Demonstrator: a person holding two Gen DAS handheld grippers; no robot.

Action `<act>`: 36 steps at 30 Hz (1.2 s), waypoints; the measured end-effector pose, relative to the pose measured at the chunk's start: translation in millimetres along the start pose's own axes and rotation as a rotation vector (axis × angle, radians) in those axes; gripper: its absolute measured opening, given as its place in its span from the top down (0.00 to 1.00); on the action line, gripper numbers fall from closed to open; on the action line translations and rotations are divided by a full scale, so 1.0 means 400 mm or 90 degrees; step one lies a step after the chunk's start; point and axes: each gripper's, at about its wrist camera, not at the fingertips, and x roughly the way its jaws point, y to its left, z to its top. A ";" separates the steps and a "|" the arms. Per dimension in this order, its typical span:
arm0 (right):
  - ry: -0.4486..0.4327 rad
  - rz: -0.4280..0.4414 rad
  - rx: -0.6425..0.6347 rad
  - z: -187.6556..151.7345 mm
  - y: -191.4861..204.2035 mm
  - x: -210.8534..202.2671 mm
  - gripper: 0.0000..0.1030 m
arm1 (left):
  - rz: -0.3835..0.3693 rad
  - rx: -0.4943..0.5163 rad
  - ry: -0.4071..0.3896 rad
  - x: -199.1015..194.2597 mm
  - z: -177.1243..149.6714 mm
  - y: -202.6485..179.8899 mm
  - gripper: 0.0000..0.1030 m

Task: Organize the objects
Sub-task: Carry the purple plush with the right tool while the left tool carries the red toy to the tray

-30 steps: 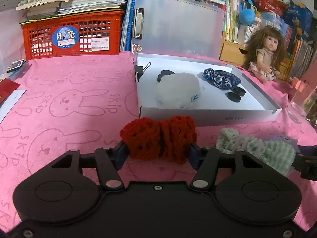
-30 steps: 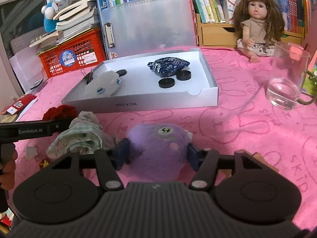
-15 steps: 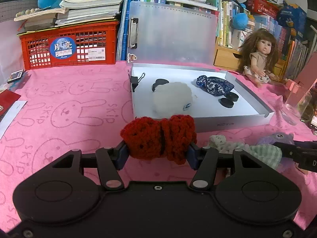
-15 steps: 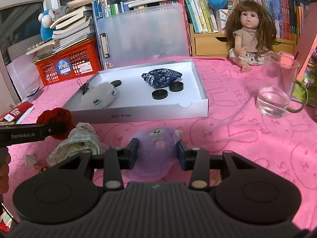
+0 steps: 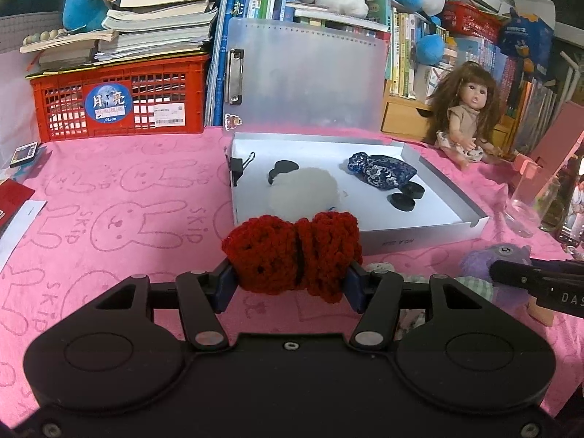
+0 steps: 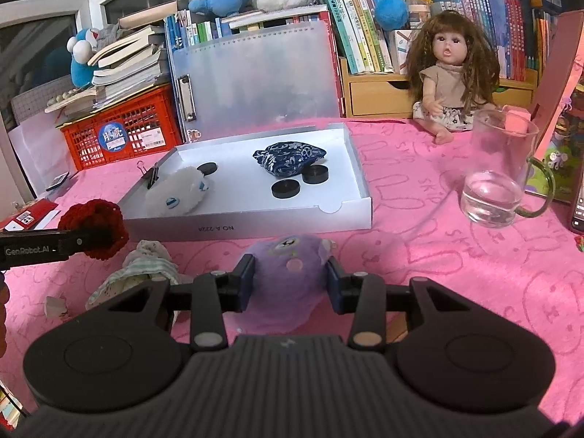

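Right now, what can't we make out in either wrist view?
- Plush face: left wrist view, red yarn covers its front.
- Box label: left wrist view, too blurred to read.
- Checked cloth: both views, gripper bodies cut it off.
- Purple toy underside: right wrist view, hidden between the fingers.
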 end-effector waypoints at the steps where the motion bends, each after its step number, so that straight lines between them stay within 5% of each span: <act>1: -0.001 0.000 0.001 0.000 -0.001 0.000 0.57 | -0.001 0.000 -0.001 -0.001 0.001 -0.001 0.46; 36: -0.036 0.000 0.033 0.113 -0.009 0.042 0.57 | -0.040 -0.008 -0.002 0.068 0.101 -0.035 0.45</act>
